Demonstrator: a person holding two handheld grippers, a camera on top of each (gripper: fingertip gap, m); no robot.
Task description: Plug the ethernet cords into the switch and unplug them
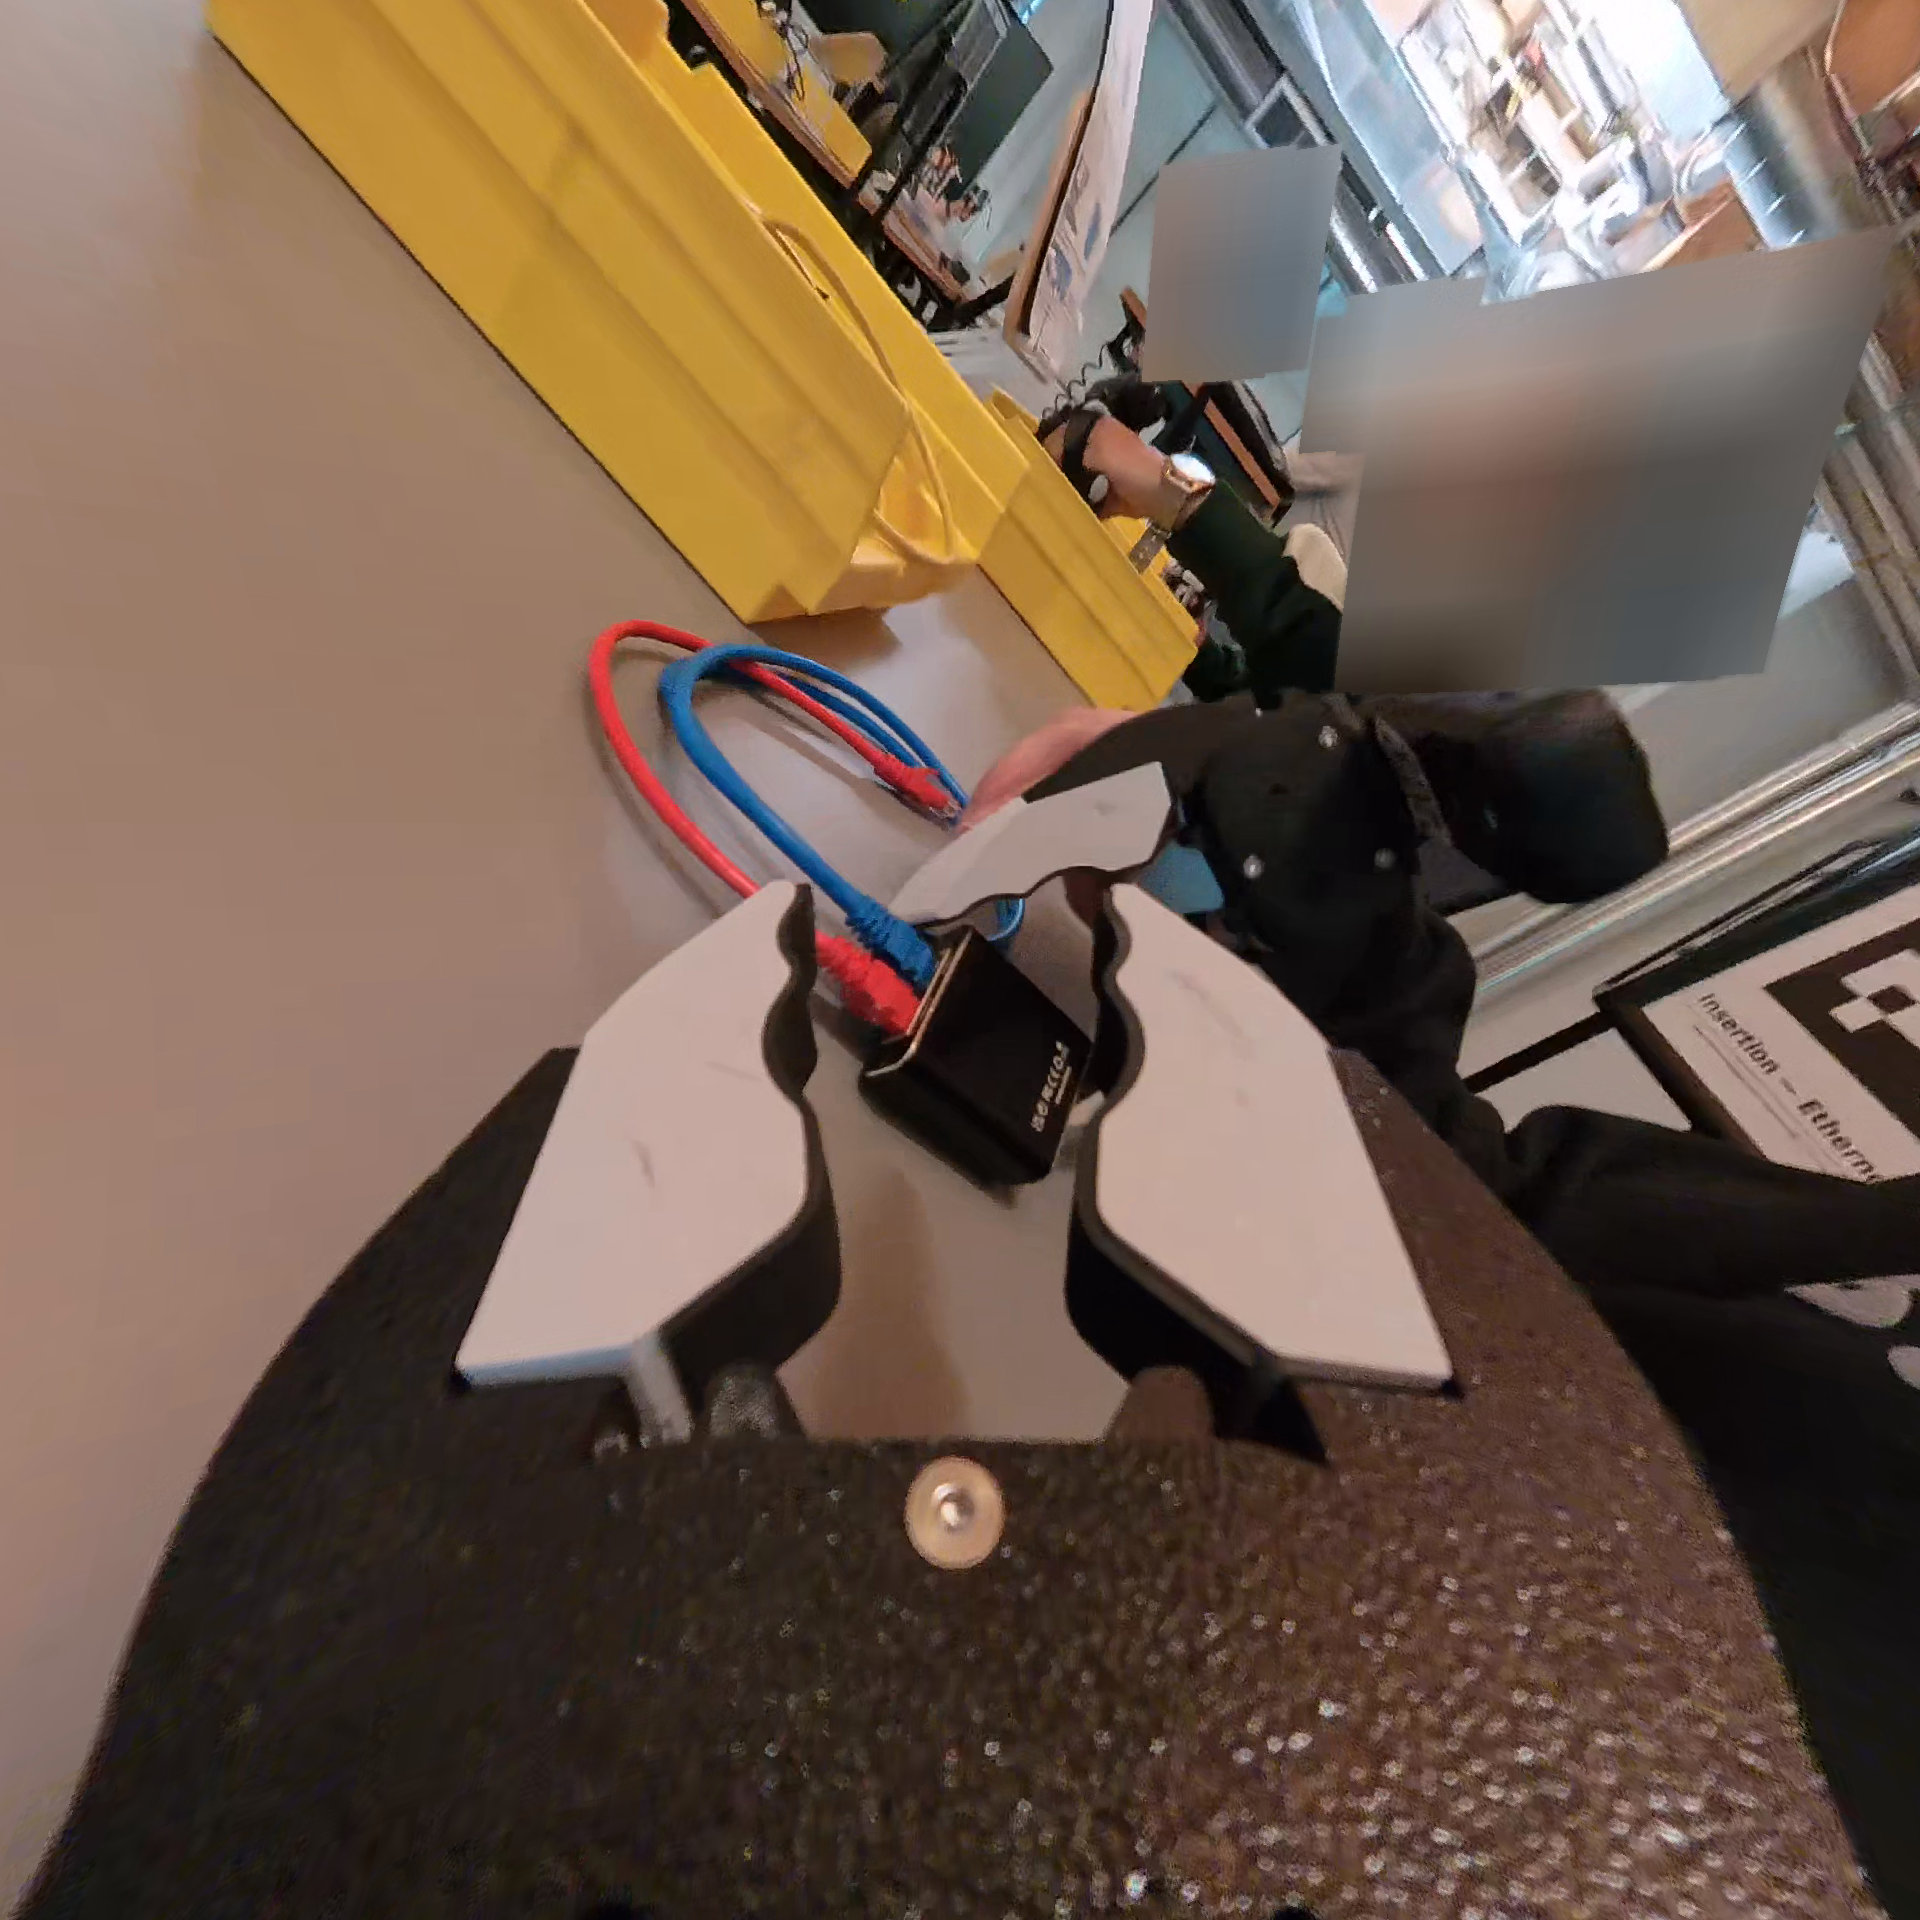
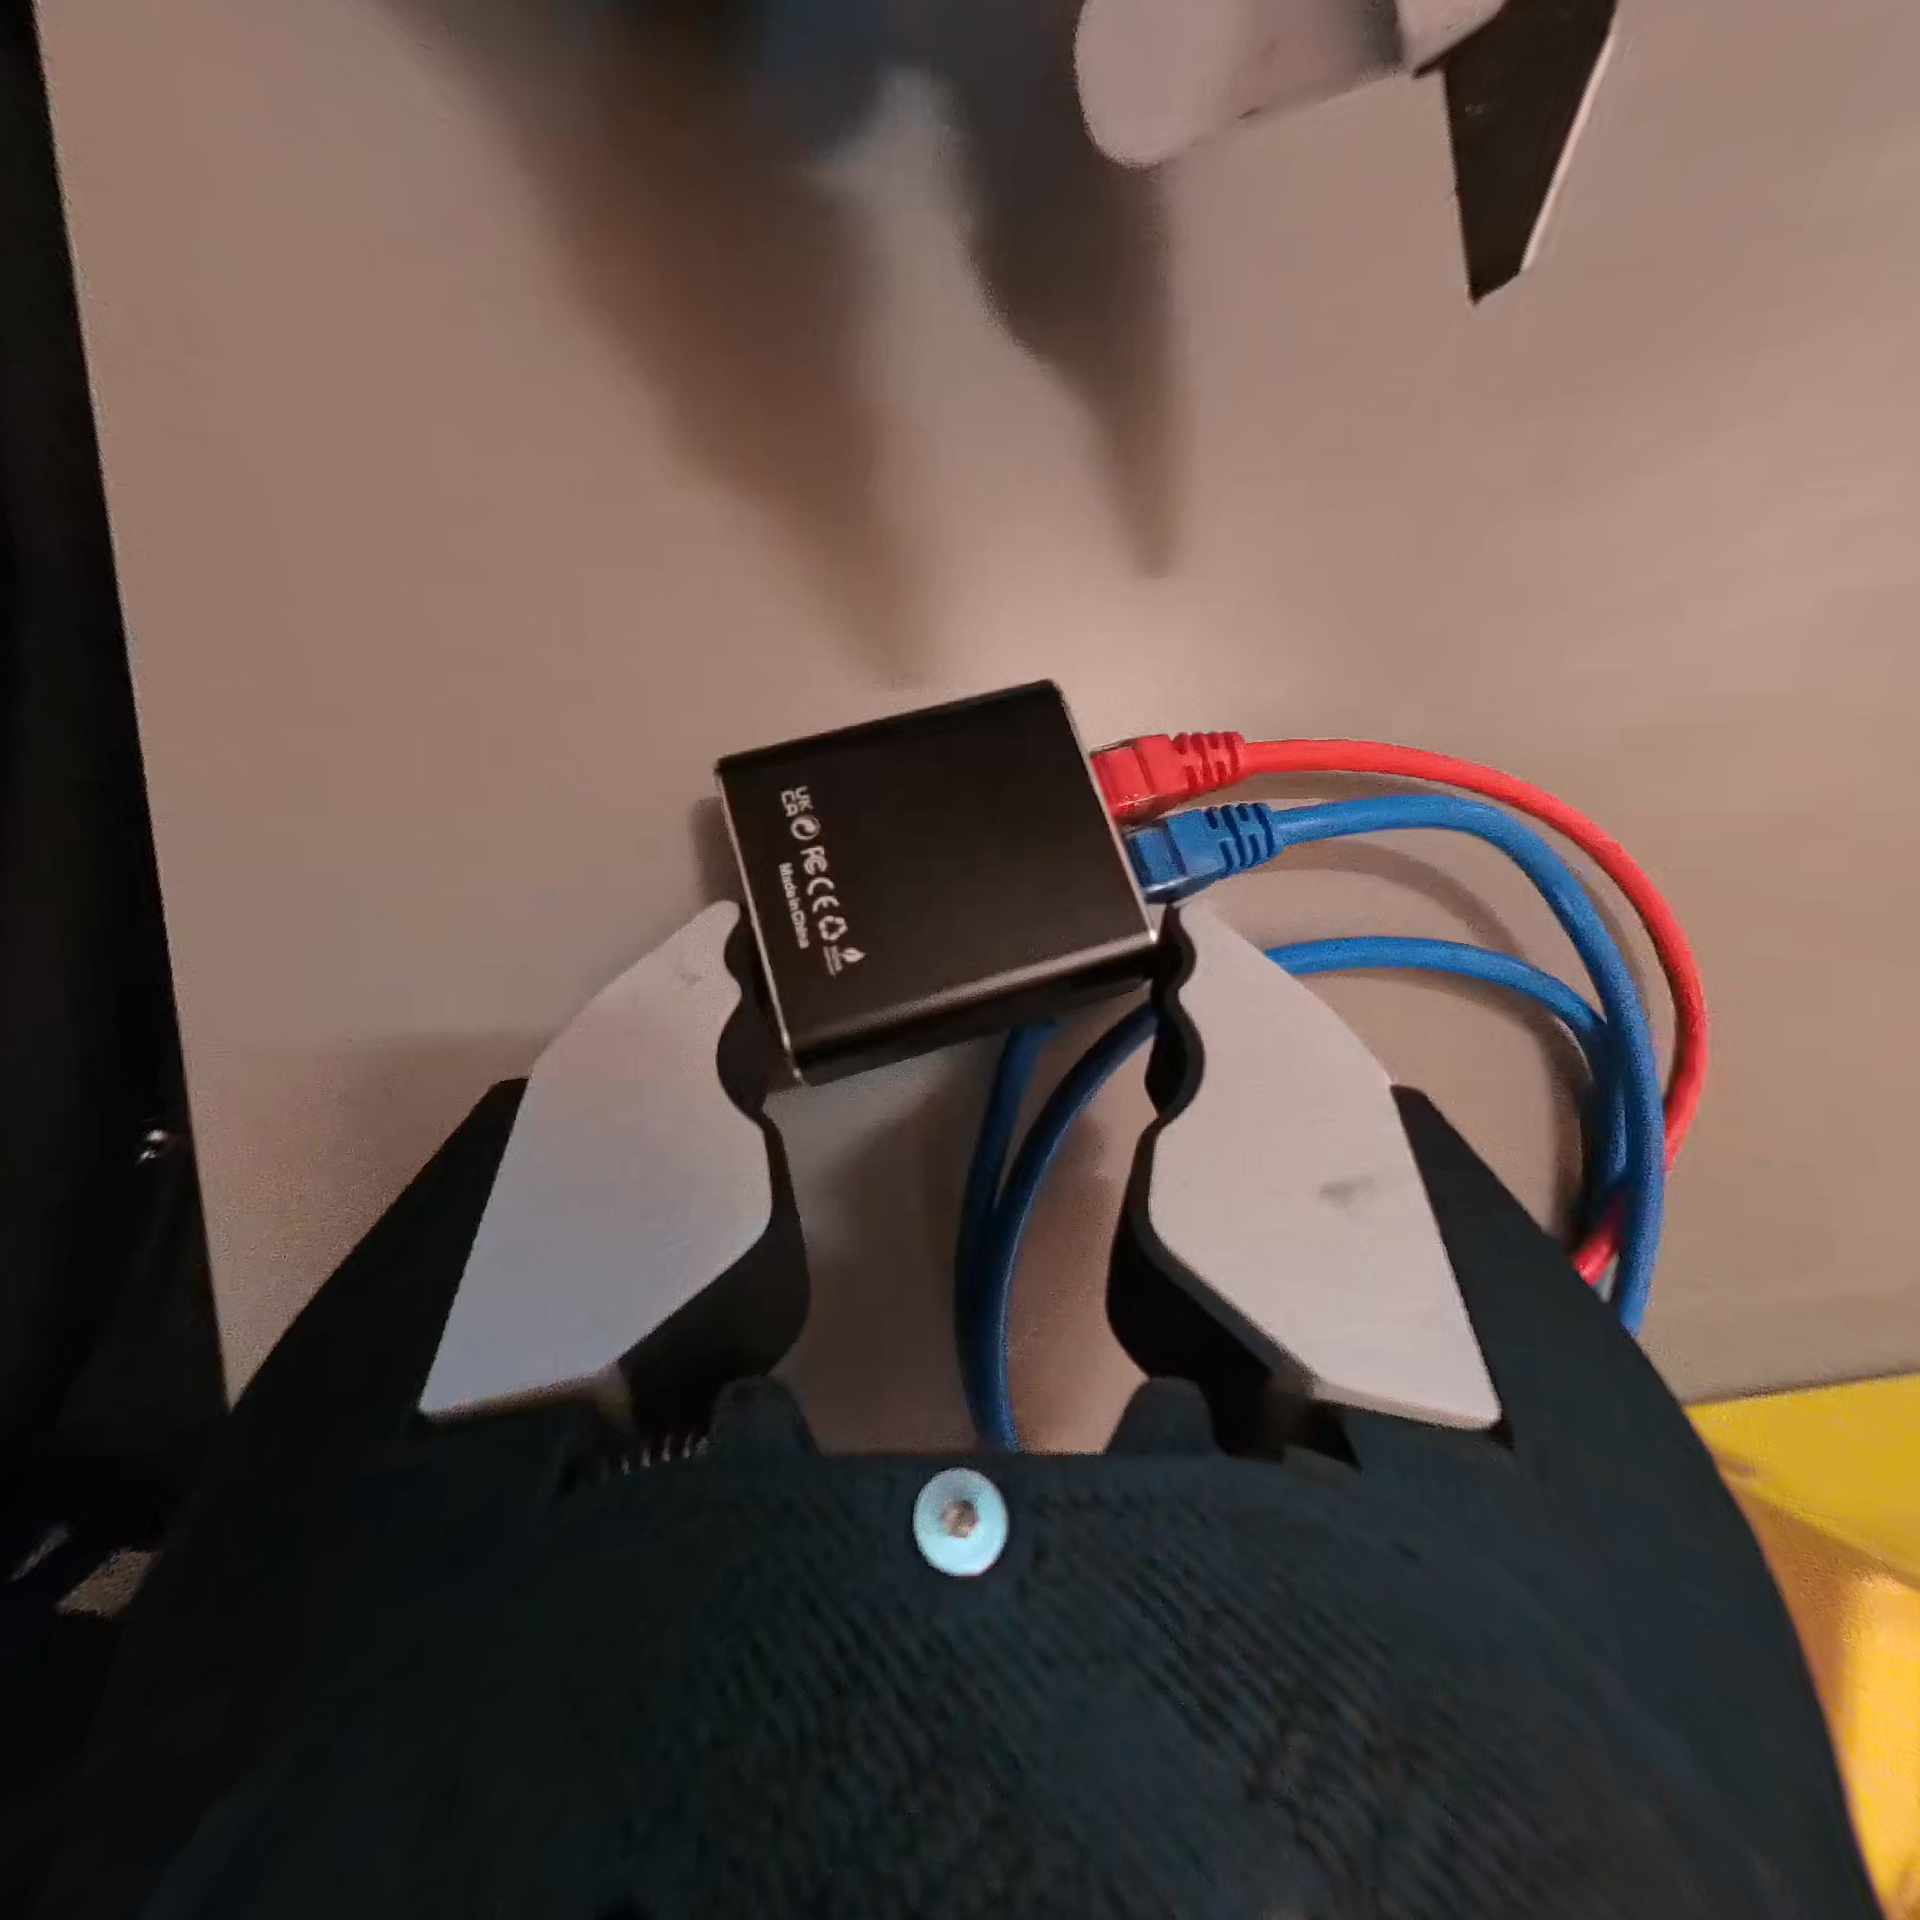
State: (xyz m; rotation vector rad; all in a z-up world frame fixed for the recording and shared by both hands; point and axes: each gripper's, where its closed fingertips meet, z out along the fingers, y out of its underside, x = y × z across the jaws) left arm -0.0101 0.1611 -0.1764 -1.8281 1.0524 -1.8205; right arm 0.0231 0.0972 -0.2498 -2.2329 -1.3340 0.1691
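A small black switch point(image 2: 935, 883) lies on the beige table point(image 2: 520, 468). A red plug point(image 2: 1164, 769) and a blue plug point(image 2: 1205, 842) sit in its ports side by side. My right gripper point(image 2: 951, 925) has its jaws against both sides of the switch's near end. My left gripper point(image 1: 956, 914) is open, with the switch point(image 1: 977, 1060) showing between its fingers without touching them. The red cord point(image 1: 644, 769) and blue cord point(image 1: 748, 779) loop across the table. Their free ends point(image 1: 920, 790) lie loose near the right gripper's finger point(image 1: 1049, 842).
Yellow plastic bins point(image 1: 623, 260) line the table's far edge, and a yellow surface point(image 2: 1849, 1558) shows by my right gripper. A framed sign with a black-and-white marker point(image 1: 1818, 1039) stands at the right. A person's sleeve and hand point(image 1: 1184, 488) are beyond the bins.
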